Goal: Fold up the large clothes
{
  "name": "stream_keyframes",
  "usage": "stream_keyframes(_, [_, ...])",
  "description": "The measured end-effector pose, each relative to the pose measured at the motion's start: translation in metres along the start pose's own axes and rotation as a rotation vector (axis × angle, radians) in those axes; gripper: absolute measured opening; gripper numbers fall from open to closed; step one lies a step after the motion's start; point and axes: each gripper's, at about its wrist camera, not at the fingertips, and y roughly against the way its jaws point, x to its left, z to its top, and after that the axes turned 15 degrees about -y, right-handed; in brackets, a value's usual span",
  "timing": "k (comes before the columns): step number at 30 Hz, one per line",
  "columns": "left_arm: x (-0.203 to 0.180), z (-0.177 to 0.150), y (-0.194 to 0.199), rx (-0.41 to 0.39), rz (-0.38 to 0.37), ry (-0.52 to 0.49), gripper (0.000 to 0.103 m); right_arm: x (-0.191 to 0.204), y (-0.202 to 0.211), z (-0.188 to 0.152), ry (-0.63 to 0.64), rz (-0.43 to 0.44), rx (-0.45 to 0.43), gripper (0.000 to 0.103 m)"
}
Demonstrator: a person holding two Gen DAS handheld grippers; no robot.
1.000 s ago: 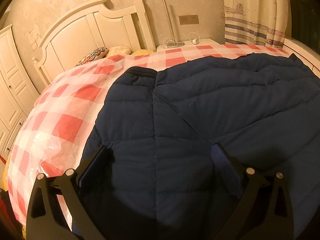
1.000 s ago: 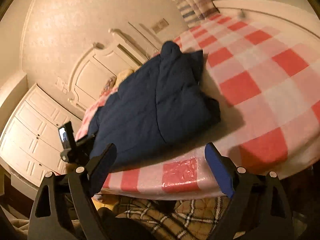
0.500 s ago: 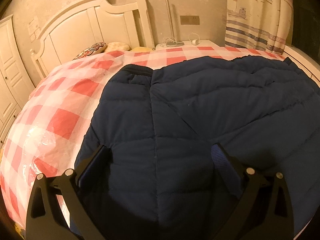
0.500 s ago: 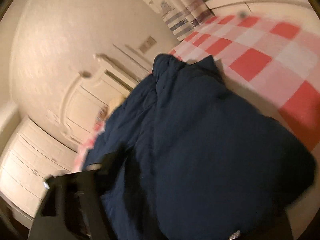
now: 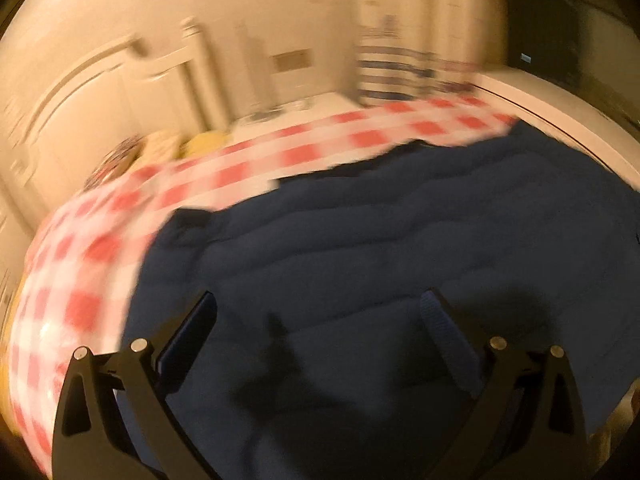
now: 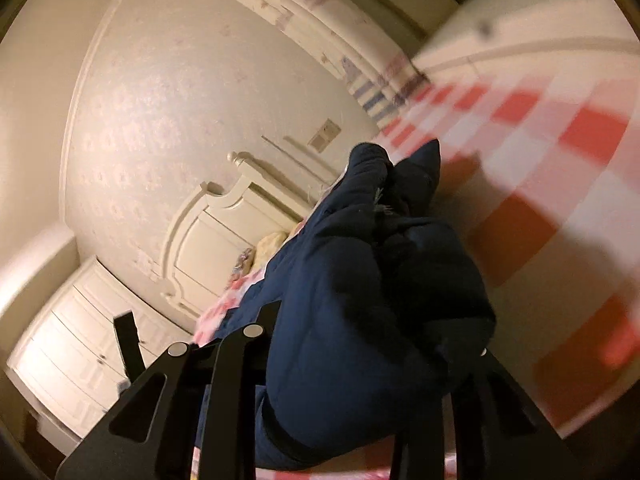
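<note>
Only rightward, jacket point(image 6: 360, 300) bunches between jaws.

Left wrist view smeared by motion blur: headboard point(image 5: 120, 92), curtain point(image 5: 400, 68) and checked bed cover point(image 5: 100, 248) beyond the jaws lack detail. Navy jacket point(image 5: 380, 248) runs off the frame's right edge. In the right wrist view the jacket point(image 6: 360, 300) bulges between the 2 jaws, hiding the right gripper point(image 6: 360, 364) finger on one side; grip cannot be judged. Far cover blurred.
</note>
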Motion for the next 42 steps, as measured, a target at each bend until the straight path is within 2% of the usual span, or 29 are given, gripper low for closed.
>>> stream_keyframes(2, [-0.033,-0.003,-0.013,0.053,0.060,-0.088,0.101,0.006,0.010,0.002,0.017,0.000,-0.012,0.032])
stream_keyframes(4, [-0.046,-0.009,-0.014,0.038,0.092,-0.098,0.101,0.019,0.014,0.002,0.065,-0.017,-0.028,0.032])
stream_keyframes(5, [-0.045,-0.011,-0.012,0.042,0.083,-0.090,0.101,0.030,0.014,0.001,0.104,-0.025,-0.033,0.032])
stream_keyframes(7, [-0.037,-0.018,0.001,0.006,-0.010,-0.080,0.101,0.051,0.013,-0.004,0.184,-0.045,-0.049,0.032])
stream_keyframes(9, [-0.017,-0.032,0.025,-0.070,-0.089,-0.021,0.101,0.090,0.008,-0.014,0.332,-0.060,-0.075,0.032])
stream_keyframes(12, [0.039,-0.060,0.052,-0.130,-0.070,0.147,0.101,0.149,-0.006,-0.045,0.584,-0.075,-0.095,0.032])
stream_keyframes(14, [0.093,-0.085,0.071,-0.170,-0.045,0.303,0.101,0.184,-0.021,-0.073,0.751,-0.090,-0.094,0.032])
stream_keyframes(17, [0.149,-0.115,0.099,-0.228,0.012,0.461,0.101,0.227,-0.057,-0.137,1.026,-0.113,-0.062,0.032])
stream_keyframes(19, [0.181,-0.136,0.119,-0.269,0.052,0.548,0.101,0.243,-0.093,-0.195,1.235,-0.142,0.001,0.033])
stream_keyframes(22, [0.207,-0.162,0.134,-0.289,0.083,0.614,0.101,0.233,-0.151,-0.284,1.542,-0.234,0.176,0.034])
stream_keyframes(23, [0.211,-0.167,0.134,-0.284,0.086,0.621,0.101,0.223,-0.166,-0.311,1.627,-0.267,0.225,0.039])
stream_keyframes(24, [0.214,-0.172,0.132,-0.270,0.086,0.622,0.101,0.213,-0.180,-0.332,1.703,-0.289,0.251,0.041])
stream_keyframes(25, [0.215,-0.175,0.130,-0.258,0.081,0.616,0.101,0.202,-0.191,-0.355,1.790,-0.317,0.195,0.041])
stream_keyframes(27, [0.210,-0.178,0.122,-0.232,0.065,0.582,0.101,0.198,-0.196,-0.368,1.829,-0.345,0.161,0.041])
stream_keyframes(29, [0.204,-0.177,0.119,-0.221,0.056,0.544,0.101,0.204,-0.195,-0.358,1.792,-0.339,0.184,0.040])
stream_keyframes(33, [0.202,-0.178,0.128,-0.252,0.060,0.543,0.101,0.229,-0.168,-0.348,1.743,-0.266,0.090,0.038])
stream_keyframes(35, [0.203,-0.168,0.133,-0.282,0.039,0.533,0.101,0.228,-0.164,-0.355,1.733,-0.243,0.110,0.039])
stream_keyframes(36, [0.201,-0.161,0.135,-0.288,0.037,0.517,0.101,0.222,-0.170,-0.357,1.728,-0.252,0.149,0.040])
stream_keyframes(37, [0.198,-0.151,0.139,-0.292,0.040,0.489,0.101,0.211,-0.178,-0.365,1.742,-0.268,0.181,0.048])
stream_keyframes(38, [0.192,-0.134,0.142,-0.294,0.037,0.430,0.101,0.204,-0.176,-0.376,1.780,-0.280,0.173,0.056])
stream_keyframes(40, [0.179,-0.107,0.140,-0.279,-0.008,0.323,0.101,0.191,-0.172,-0.404,1.895,-0.306,0.061,0.059])
stream_keyframes(42, [0.160,-0.075,0.130,-0.233,-0.042,0.206,0.101,0.190,-0.169,-0.407,1.910,-0.315,0.043,0.060])
